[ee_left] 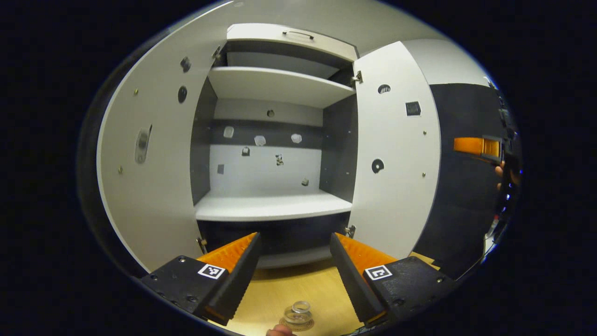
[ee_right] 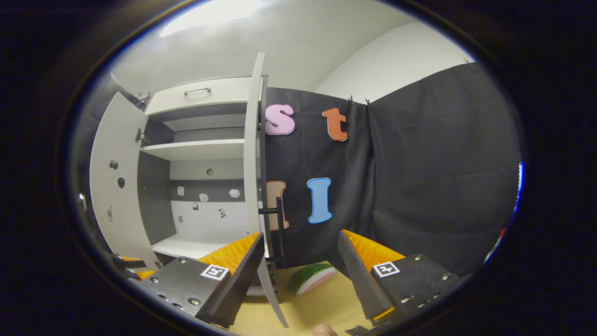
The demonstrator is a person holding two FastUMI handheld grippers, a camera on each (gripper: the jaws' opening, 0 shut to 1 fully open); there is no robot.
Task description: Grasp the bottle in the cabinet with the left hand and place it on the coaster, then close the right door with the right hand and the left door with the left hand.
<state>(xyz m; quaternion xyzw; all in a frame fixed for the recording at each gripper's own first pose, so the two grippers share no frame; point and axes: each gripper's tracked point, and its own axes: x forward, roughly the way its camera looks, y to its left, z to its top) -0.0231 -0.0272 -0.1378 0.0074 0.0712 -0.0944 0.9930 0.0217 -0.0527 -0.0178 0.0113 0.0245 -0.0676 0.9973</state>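
With the bottle (ee_left: 298,315) standing on the coaster (ee_left: 291,325) between the open, empty left gripper (ee_left: 295,275), the right gripper (ee_right: 298,280), jaws also apart, should push the right door (ee_right: 254,154) squarely behind its handle (ee_right: 278,228).

You are standing in a staged recording booth, not a lived-in home: black cloth (ee_right: 419,163) hangs as its wall, a bare white cabinet (ee_left: 275,205) stands open on a wooden table (ee_left: 289,289), and plain walls rise behind.
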